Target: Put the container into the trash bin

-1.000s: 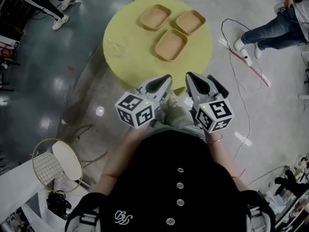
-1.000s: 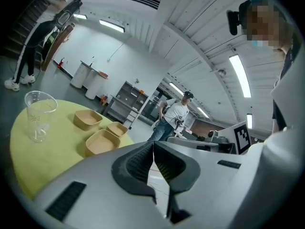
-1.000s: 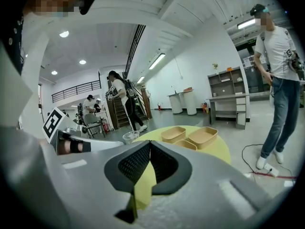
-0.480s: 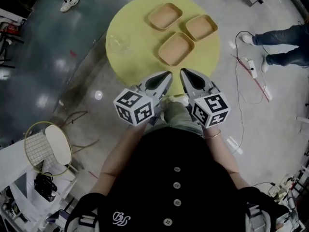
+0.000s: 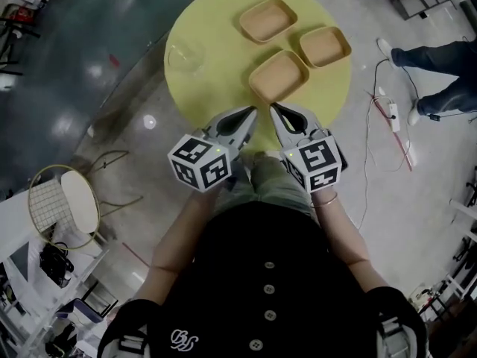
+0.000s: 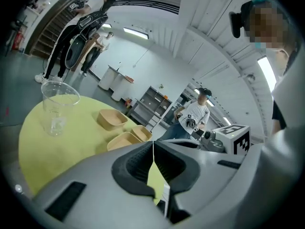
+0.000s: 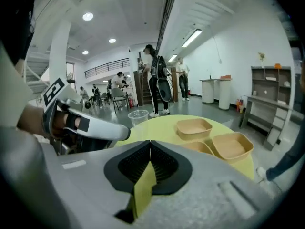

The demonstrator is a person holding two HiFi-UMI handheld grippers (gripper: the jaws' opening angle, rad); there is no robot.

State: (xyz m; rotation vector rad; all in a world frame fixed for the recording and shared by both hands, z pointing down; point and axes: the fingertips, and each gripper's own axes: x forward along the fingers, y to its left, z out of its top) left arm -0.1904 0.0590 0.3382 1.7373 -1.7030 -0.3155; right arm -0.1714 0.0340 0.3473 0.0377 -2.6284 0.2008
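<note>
Three shallow tan containers sit on the round yellow table [image 5: 201, 88]: one at the far side [image 5: 268, 19], one to the right [image 5: 324, 46], one nearest me [image 5: 279, 75]. In the head view my left gripper [image 5: 251, 112] and right gripper [image 5: 275, 109] hover side by side over the table's near edge, just short of the nearest container, tips almost together. Both are shut with nothing between the jaws. The left gripper view shows its gripper [image 6: 153, 142] shut, with the containers [image 6: 112, 119] beyond it. The right gripper view shows its gripper [image 7: 150, 142] shut too, with the containers [image 7: 193, 127] ahead. No trash bin shows in any view.
A clear plastic cup [image 5: 182, 58] stands on the table's left side. A yellow wire frame with a white pad [image 5: 63, 207] stands on the floor to the left. A person's legs [image 5: 436, 54] and a cable [image 5: 387, 118] are at the right. Other people stand far off [image 7: 157, 80].
Both grippers have moved forward and down toward the table, and their tips now reach over its near edge. The table and containers sit nearer in the head view. Both stay shut.
</note>
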